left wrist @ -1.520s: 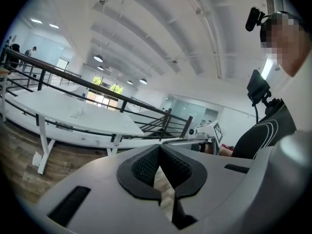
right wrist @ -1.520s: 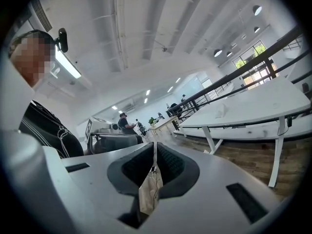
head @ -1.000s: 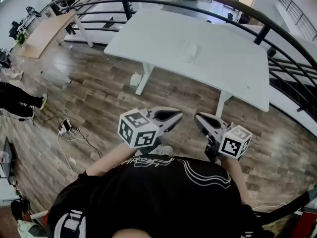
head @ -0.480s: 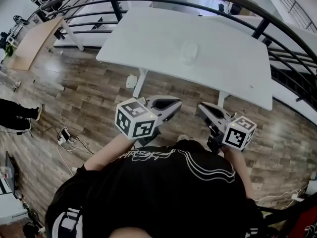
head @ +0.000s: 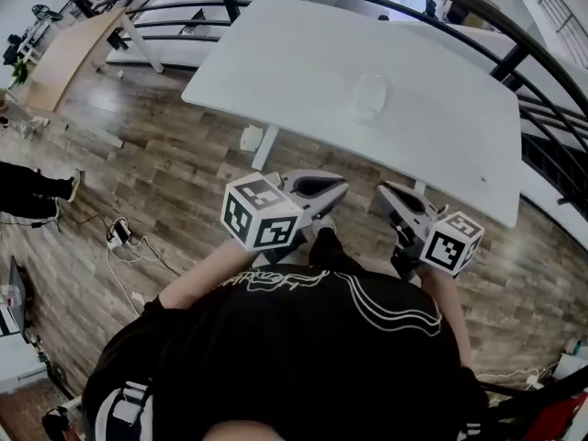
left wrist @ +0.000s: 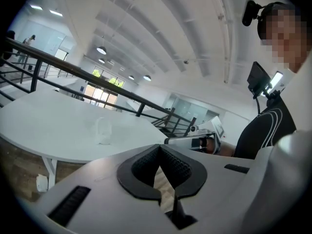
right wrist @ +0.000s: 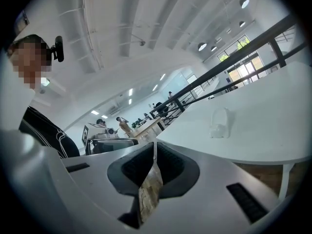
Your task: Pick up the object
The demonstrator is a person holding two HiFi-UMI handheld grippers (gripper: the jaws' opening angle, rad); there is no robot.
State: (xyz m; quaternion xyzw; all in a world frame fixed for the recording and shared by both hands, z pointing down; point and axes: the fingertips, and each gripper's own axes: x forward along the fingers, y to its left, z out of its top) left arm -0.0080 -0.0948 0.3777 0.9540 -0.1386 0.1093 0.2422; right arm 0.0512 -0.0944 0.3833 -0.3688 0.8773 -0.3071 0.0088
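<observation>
Floorboards (head: 138, 173) and a white worktop (head: 276, 72) fill the head view below us. On the worktop stands the clear object (head: 370, 96), about midway between the left and right edges and well back from the near edge. We hold the left hand-held gripper (head: 342, 187) and the right hand-held gripper (head: 382, 191) side by side at our chest. Their tips are by the worktop's near edge, well apart from the object. A black railing (head: 512, 61) curves past the far and right edges.

In the left gripper view we see the left hand-held gripper (left wrist: 159, 146) clenched. Its jaw tips meet with nothing between them, and only floor shows through the gap below. The clear object (left wrist: 102, 129) sits untouched on the worktop, off to the left.

In the right gripper view the right hand-held gripper (right wrist: 154, 143) is clenched too, tips together and empty. The clear object (right wrist: 219, 123) stands on the worktop to the right, well beyond the jaws.
</observation>
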